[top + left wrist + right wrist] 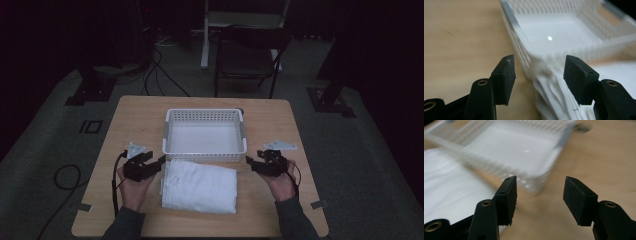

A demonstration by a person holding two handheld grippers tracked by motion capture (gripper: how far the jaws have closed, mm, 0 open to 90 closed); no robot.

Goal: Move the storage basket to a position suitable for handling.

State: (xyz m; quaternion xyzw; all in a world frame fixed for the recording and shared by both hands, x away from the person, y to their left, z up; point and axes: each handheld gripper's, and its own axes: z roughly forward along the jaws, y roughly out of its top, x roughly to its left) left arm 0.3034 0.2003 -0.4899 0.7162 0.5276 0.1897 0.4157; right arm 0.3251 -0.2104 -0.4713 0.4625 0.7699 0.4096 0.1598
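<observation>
A folded white towel (199, 186) lies flat on the wooden table (140, 117), just in front of an empty white plastic basket (204, 115). My left gripper (161, 160) hovers at the towel's left far corner, jaws open, with nothing pressed between them; in the left gripper view (539, 68) the towel's corner (554, 95) lies below the gap. My right gripper (248, 161) sits off the towel's right far corner, open over bare wood (539, 188). The basket's near corner (537, 183) and the towel (451, 192) lie to its left.
A dark folding chair (248, 55) and a white stand (205, 35) are behind the table. Cables run over the floor at left (65, 177). A round hole (581, 127) is in the tabletop beside the basket. Bare wood lies on both sides of the towel.
</observation>
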